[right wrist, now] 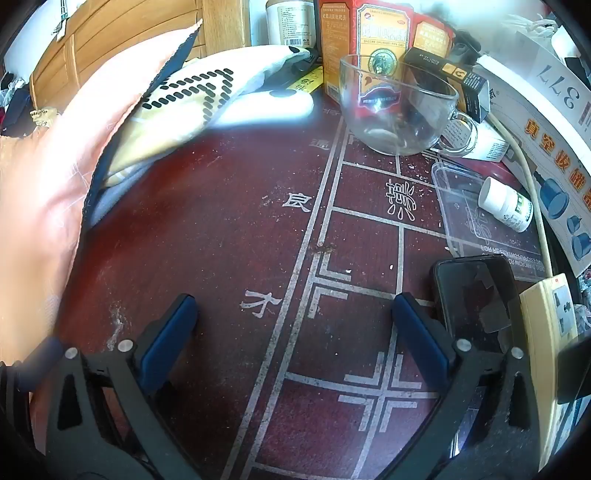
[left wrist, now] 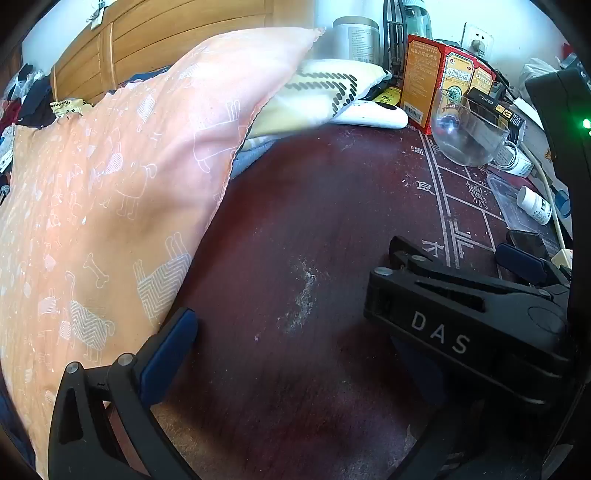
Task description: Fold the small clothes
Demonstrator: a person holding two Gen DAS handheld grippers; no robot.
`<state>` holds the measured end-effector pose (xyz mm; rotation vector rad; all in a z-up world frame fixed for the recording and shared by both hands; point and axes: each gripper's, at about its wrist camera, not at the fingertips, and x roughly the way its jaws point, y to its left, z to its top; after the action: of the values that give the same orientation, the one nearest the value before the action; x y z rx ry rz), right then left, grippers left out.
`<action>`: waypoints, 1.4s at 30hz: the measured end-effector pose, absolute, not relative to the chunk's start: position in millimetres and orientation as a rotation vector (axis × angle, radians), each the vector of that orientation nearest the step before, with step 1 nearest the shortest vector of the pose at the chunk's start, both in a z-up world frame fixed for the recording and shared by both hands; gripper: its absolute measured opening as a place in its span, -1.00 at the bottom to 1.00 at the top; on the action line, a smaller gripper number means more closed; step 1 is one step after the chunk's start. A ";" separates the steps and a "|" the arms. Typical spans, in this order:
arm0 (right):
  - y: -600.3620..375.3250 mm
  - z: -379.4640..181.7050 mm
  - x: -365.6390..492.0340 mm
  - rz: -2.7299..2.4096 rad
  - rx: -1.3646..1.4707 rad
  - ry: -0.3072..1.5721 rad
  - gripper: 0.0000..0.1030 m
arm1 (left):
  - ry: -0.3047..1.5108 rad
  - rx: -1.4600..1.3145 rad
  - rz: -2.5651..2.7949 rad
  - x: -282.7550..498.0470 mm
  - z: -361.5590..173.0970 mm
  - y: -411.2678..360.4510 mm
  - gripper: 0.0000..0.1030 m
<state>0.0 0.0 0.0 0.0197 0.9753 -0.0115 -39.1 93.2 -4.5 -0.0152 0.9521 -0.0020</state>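
A peach-orange small garment (left wrist: 110, 192) printed with white dogs and bones slopes up from the lower left to a corner near the top centre. In the right wrist view this garment (right wrist: 44, 192) is a blurred mass at the left edge. My left gripper (left wrist: 295, 321) is open; its left blue pad (left wrist: 170, 350) rests beside the garment's lower edge. Its right finger is hidden behind the right gripper's black housing (left wrist: 454, 325) marked DAS. My right gripper (right wrist: 293, 306) is open over the bare dark red table mat (right wrist: 221, 240), holding nothing.
A yellow-white cloth with black dashes (right wrist: 192, 96) lies behind the garment. A glass cup (right wrist: 399, 107), red boxes (right wrist: 380, 33), a clear lid (right wrist: 461, 206), a pill bottle (right wrist: 506, 203), a phone (right wrist: 476, 295) and a power strip (right wrist: 554, 332) crowd the right side.
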 end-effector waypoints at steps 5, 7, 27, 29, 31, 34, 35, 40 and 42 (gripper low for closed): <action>0.0 0.0 0.0 -0.012 0.020 0.975 1.00 | 0.951 -0.015 -0.002 -39.1 -4.5 93.2 1.00; 0.0 0.0 0.0 -0.011 0.020 0.975 1.00 | 0.951 -0.015 -0.002 -39.1 -4.5 93.1 1.00; 0.0 0.0 0.0 -0.011 0.020 0.975 1.00 | 0.951 -0.015 -0.002 -39.0 -4.5 93.3 1.00; 0.0 0.0 0.0 -0.011 0.020 0.975 1.00 | 0.951 -0.015 -0.002 -39.0 -4.6 93.3 1.00; 0.0 0.0 0.0 -0.011 0.020 0.975 1.00 | 0.951 -0.015 -0.002 -39.2 -4.3 93.5 1.00; 0.0 0.0 0.0 -0.011 0.020 0.975 1.00 | 0.951 -0.015 -0.002 -39.8 -3.5 93.8 1.00; 0.0 0.0 0.0 -0.011 0.020 0.975 1.00 | 0.951 -0.015 -0.002 -40.0 -3.2 93.9 1.00; 0.0 0.0 0.0 -0.012 0.020 0.975 1.00 | 0.951 -0.018 -0.001 -41.1 -1.7 94.7 1.00; 0.0 0.0 0.0 -0.011 0.020 0.975 1.00 | 0.951 -0.021 0.000 -38.6 -1.7 98.3 1.00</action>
<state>0.0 0.0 0.0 0.0197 0.9754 -0.0114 -38.6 98.3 -1.7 -0.0205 0.9512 0.0002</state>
